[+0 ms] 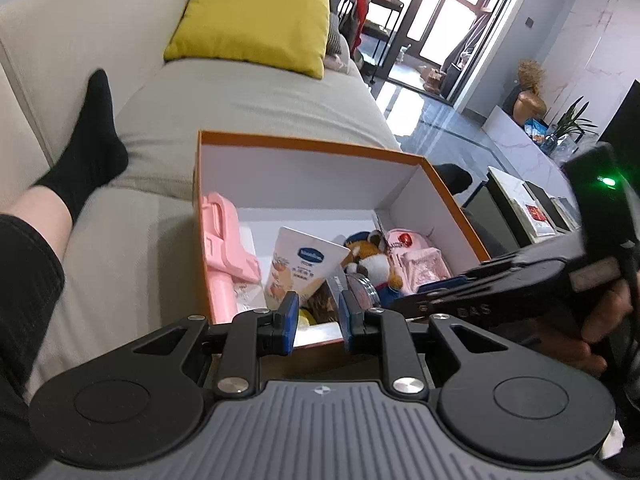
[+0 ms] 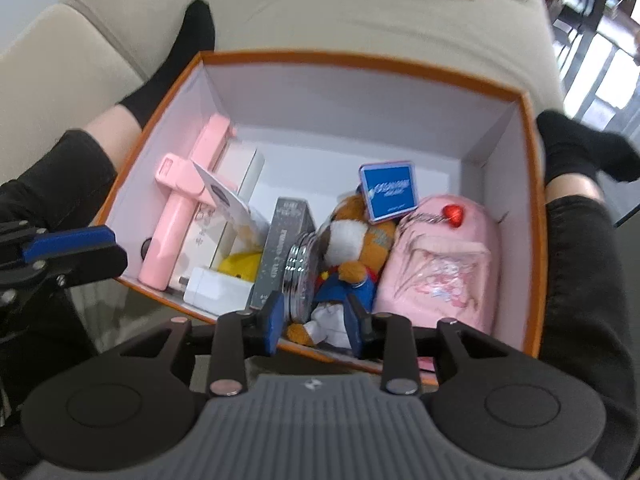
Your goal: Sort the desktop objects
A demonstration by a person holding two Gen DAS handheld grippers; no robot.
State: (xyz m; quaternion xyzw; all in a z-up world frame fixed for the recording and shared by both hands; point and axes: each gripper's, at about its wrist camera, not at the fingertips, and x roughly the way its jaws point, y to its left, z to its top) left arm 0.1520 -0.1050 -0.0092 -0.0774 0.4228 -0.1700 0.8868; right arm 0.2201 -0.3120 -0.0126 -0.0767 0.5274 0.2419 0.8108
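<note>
An orange box with white inner walls rests between a person's legs on a sofa. It holds a pink stick-shaped holder, a white tube, a grey carton, a round metal tin, a plush toy, a pink mini backpack and a small blue square box lying on the plush. My right gripper hovers open over the box's near edge, above the plush, touching nothing; its fingers come in from the right. My left gripper stands slightly open at the near left corner, empty.
The beige sofa carries a yellow cushion at the back. The person's legs in black socks flank the box on both sides. A low table and glossy floor lie to the right.
</note>
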